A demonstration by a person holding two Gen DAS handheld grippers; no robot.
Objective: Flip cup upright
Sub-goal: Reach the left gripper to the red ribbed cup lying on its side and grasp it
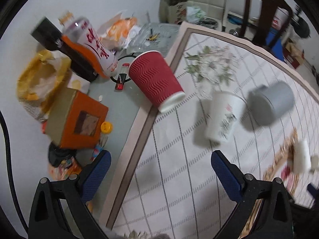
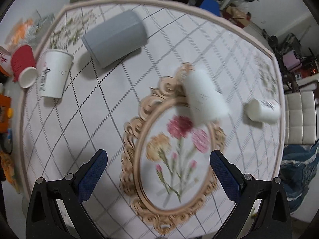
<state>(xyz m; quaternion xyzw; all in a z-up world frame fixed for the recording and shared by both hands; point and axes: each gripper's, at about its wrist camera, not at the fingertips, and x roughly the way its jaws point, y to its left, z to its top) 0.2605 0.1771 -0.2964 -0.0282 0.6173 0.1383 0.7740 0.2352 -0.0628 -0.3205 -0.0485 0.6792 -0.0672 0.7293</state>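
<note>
On the desk (image 2: 111, 143), your red cup (image 1: 156, 78) sits bottom-up at the mat's left edge, w/ a white cup (image 1: 222, 117) and grey cup (image 1: 272, 103) just beside. Left gripper (image 1: 160, 171) & right gripper (image 2: 158, 169): jaws wide open, holding nothing.

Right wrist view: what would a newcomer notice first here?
The ornate oval flower print on the tablecloth, with a white cup lying at its top edge. Behind, a grey cup lies on its side, and the open right gripper hangs above, empty.
</note>
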